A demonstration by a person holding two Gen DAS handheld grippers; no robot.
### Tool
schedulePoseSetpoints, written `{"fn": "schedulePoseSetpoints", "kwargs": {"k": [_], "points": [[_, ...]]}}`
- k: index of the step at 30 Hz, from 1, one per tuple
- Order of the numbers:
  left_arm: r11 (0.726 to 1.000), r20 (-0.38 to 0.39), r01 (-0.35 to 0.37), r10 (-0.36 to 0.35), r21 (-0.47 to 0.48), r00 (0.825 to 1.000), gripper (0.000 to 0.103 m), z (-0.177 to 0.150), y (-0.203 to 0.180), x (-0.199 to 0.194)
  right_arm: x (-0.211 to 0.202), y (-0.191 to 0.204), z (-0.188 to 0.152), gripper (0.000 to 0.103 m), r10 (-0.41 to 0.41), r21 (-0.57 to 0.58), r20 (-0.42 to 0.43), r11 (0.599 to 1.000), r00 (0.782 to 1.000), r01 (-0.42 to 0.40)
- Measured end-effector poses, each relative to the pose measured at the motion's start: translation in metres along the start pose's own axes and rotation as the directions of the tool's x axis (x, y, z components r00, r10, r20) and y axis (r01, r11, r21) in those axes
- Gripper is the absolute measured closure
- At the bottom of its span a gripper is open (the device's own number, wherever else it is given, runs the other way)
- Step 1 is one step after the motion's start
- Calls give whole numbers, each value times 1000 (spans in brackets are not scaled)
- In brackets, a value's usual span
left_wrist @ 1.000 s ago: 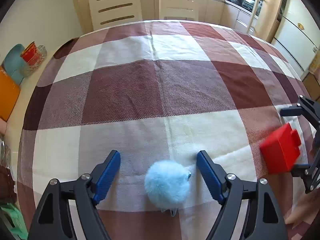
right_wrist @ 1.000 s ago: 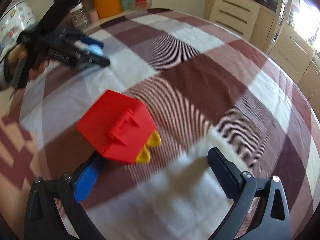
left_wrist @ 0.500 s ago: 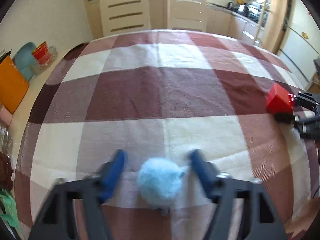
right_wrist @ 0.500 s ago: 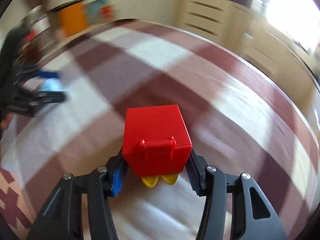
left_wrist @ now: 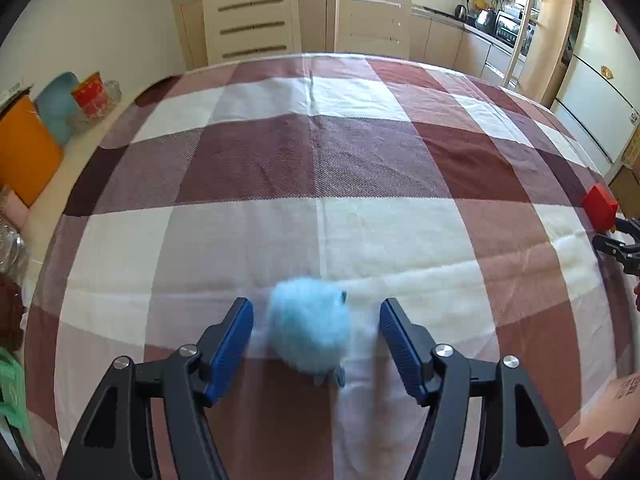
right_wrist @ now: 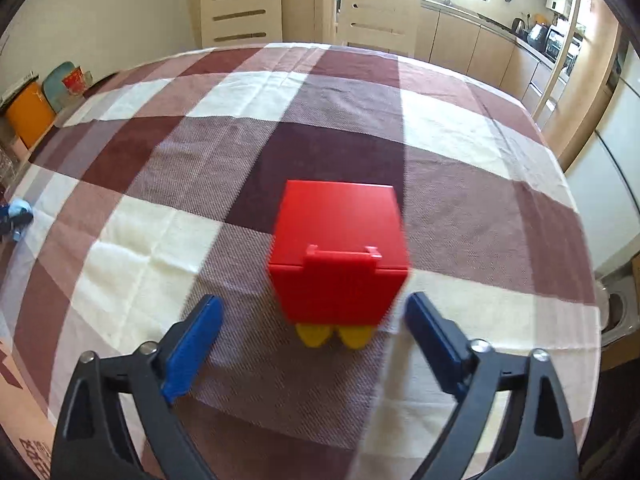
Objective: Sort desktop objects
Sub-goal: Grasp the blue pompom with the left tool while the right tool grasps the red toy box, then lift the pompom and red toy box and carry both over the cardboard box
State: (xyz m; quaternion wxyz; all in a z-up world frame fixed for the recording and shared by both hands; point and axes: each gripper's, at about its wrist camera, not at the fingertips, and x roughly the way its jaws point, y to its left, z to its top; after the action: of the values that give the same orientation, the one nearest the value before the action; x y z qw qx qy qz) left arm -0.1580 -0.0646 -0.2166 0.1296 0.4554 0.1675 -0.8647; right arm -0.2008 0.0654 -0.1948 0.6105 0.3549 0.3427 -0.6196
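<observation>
The left gripper [left_wrist: 316,334] has its jaws opening around a fluffy blue pom-pom [left_wrist: 308,334] on the checked cloth [left_wrist: 280,168] of the counter, neither pad touching it. Well to the pom-pom's right, the right gripper [right_wrist: 312,324] has its jaws opening (pads clear) around a red box [right_wrist: 340,252] with yellow feet.

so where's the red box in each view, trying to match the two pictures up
Left wrist view: the red box sits at the far right edge, about halfway down, just above the right gripper.
Right wrist view: it fills the centre, standing on the checked cloth between the opening jaws, untouched.
Shared landmark: the orange bin at the left edge of both.
</observation>
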Motion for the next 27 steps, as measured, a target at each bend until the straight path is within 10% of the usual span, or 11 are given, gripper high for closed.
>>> {"fn": "schedulePoseSetpoints", "kwargs": {"k": [4,6,8,9,10,27], "points": [[999,0,-15,15,-33,1000,35,3,-1,2,0,-1,1,0,-17,31,30,999,999,16],[999,20,-18,19,-37,1000,64,4,-3,1,1,0,3,0,-21,37,29,999,999,20],[999,23,-26,27,-36,999,74,5,-6,-1,-1,1,4,19,-16,30,51,999,999,14],[999,23,-34,35,-39,999,74,4,-7,-1,-6,0,4,48,-15,35,73,999,997,12],[998,26,-39,40,-39,999,74,2,-7,-3,-7,-2,3,50,-4,46,60,999,998,1],[976,-69,-169,161,-139,985,79,-121,37,-85,-119,9,-167,50,9,211,-87,977,996,10]]}}
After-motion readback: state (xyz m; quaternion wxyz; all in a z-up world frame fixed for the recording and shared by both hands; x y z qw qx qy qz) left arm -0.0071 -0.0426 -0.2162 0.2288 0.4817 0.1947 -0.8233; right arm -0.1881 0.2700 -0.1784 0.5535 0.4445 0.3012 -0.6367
